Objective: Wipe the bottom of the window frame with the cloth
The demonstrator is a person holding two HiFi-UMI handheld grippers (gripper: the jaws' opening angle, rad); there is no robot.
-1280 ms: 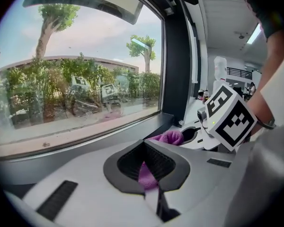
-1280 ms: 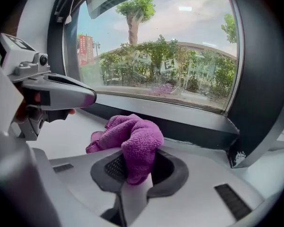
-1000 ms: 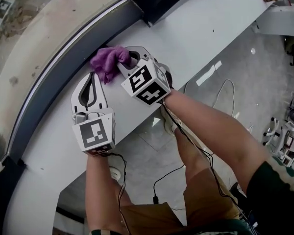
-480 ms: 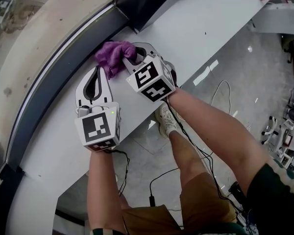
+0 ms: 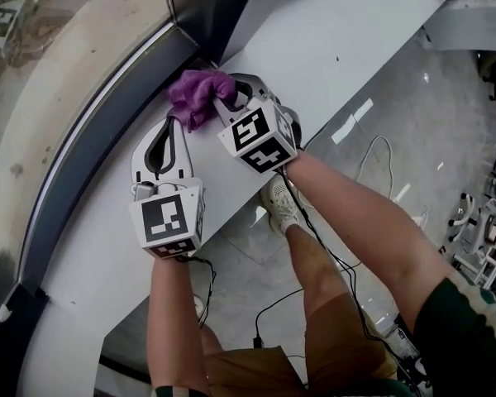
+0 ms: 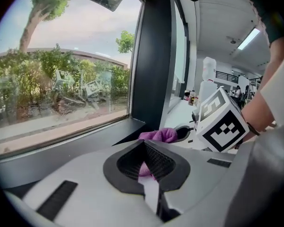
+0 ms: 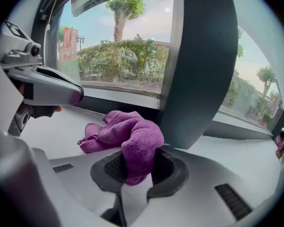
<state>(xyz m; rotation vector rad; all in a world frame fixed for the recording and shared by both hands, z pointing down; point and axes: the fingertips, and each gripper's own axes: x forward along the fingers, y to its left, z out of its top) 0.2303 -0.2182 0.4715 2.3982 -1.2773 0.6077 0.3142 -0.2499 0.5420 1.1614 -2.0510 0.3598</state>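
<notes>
Between the jaws of the right hand-held gripper [image 7: 132, 170], the purple cloth [image 7: 128, 136] is clamped, bunched ahead against the dark window frame [image 5: 99, 122]; left hand-held gripper [image 5: 172, 122] just alongside, jaws pressed together, empty.

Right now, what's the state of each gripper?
Left gripper: shut, holding nothing.
Right gripper: shut on the purple cloth.

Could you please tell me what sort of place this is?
Probably an indoor lab or office workspace beside a large window: a dark window frame with a long white sill, trees and shrubs outside the glass, and a tiled floor with loose cables.
</notes>
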